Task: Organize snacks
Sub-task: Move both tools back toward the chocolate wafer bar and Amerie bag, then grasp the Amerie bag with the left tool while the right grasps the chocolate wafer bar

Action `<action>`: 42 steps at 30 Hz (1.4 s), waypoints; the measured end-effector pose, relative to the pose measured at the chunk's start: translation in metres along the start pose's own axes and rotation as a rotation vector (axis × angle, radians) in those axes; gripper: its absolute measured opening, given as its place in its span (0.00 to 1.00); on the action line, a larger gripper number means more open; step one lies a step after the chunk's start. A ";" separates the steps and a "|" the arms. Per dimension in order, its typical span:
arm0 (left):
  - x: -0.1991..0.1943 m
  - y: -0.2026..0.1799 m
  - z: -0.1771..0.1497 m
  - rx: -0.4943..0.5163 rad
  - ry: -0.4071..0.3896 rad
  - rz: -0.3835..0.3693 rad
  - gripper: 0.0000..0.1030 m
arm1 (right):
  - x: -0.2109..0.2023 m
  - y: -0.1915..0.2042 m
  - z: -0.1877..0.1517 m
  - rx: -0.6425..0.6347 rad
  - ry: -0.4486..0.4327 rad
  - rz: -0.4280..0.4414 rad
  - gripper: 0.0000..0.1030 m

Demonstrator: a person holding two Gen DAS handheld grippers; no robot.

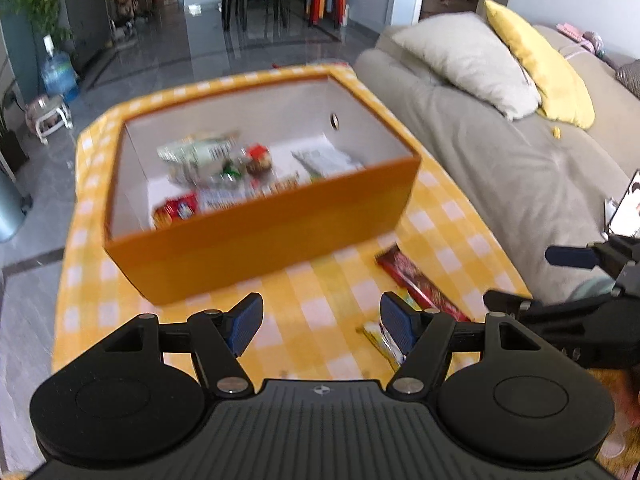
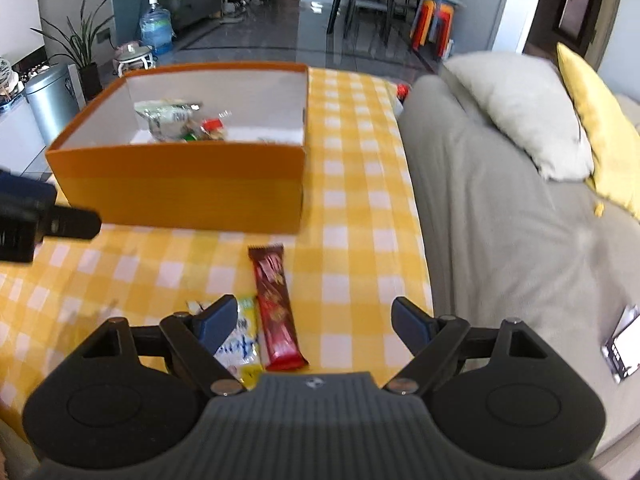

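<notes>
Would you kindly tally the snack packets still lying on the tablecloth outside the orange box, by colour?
Red: 1, the long red bar
Yellow and white: 1, the yellow-white packet beside it
Total: 2

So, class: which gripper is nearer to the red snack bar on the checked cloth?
Right. The right gripper hangs over the red snack bar, fingers astride it. The left gripper hovers off to the bar's left.

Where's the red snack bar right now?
The red snack bar lies on the checked tablecloth, before the orange box, beside a yellow packet.
</notes>
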State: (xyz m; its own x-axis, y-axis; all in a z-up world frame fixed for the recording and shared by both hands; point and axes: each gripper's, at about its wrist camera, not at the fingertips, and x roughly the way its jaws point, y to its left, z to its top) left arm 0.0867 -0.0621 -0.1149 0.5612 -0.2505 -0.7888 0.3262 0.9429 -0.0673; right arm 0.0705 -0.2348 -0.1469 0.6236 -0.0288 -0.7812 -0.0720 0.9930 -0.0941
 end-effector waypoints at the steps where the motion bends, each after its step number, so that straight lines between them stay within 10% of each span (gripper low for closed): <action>1: 0.003 -0.002 -0.003 -0.005 0.011 -0.009 0.77 | 0.002 -0.003 -0.002 0.010 0.007 0.003 0.79; 16: 0.052 -0.015 -0.010 -0.096 0.148 -0.065 0.77 | 0.042 -0.023 -0.007 0.111 0.112 0.128 0.62; 25: 0.088 -0.022 -0.005 -0.325 0.264 -0.071 0.78 | 0.071 -0.028 -0.010 0.154 0.219 0.151 0.48; 42: 0.131 -0.062 -0.005 -0.348 0.387 0.107 0.82 | 0.069 -0.039 -0.018 0.191 0.234 0.175 0.47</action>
State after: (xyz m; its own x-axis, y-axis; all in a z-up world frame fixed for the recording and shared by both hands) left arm 0.1366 -0.1526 -0.2173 0.2344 -0.1119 -0.9657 -0.0262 0.9923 -0.1214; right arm 0.1025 -0.2775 -0.2084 0.4180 0.1397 -0.8977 -0.0013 0.9882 0.1532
